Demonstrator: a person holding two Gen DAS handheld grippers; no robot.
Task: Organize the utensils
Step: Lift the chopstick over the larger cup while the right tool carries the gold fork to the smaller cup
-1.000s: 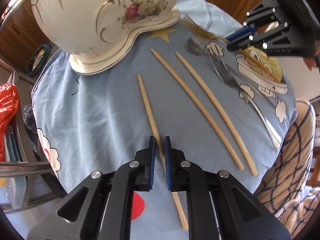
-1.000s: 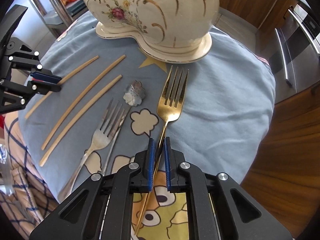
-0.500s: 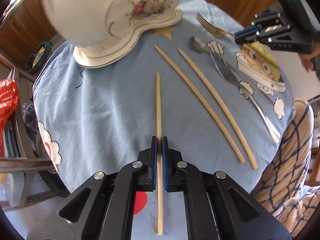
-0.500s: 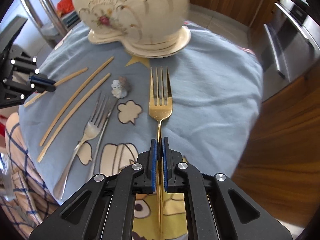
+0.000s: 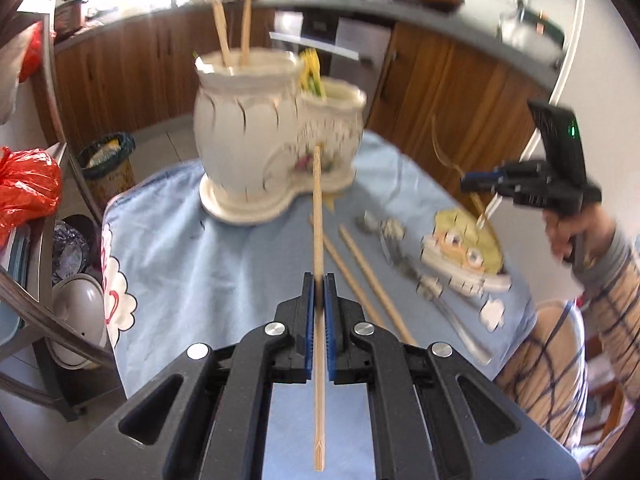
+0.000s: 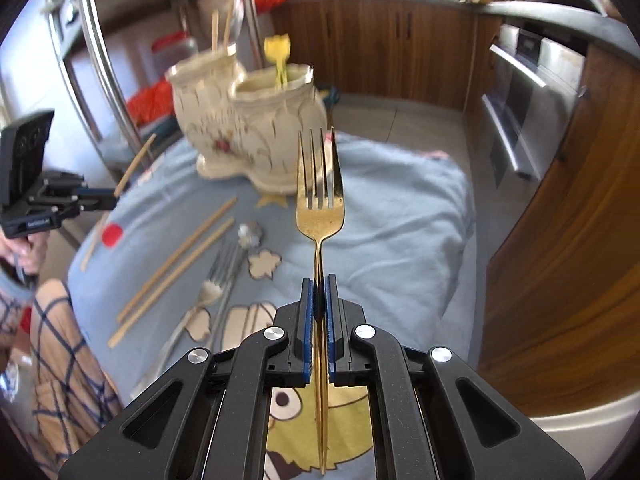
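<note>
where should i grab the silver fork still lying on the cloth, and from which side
Grip the silver fork across its narrow handle, coming straight down from above. It lies flat on the blue cloth, so only its top is open. A second piece of silver cutlery lies close against its head, while the handle runs out toward the near edge with bare cloth beside it. This is a judgement; both views are blurred.

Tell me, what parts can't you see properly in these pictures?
- Ceramic holder: motion blur smears its painted pattern in both views.
- Inside the holder: its rim hides how deep the sticks go.
- Silver forks: blurred; the count is unclear.
- Gold fork: the right gripper covers part of its handle.
</note>
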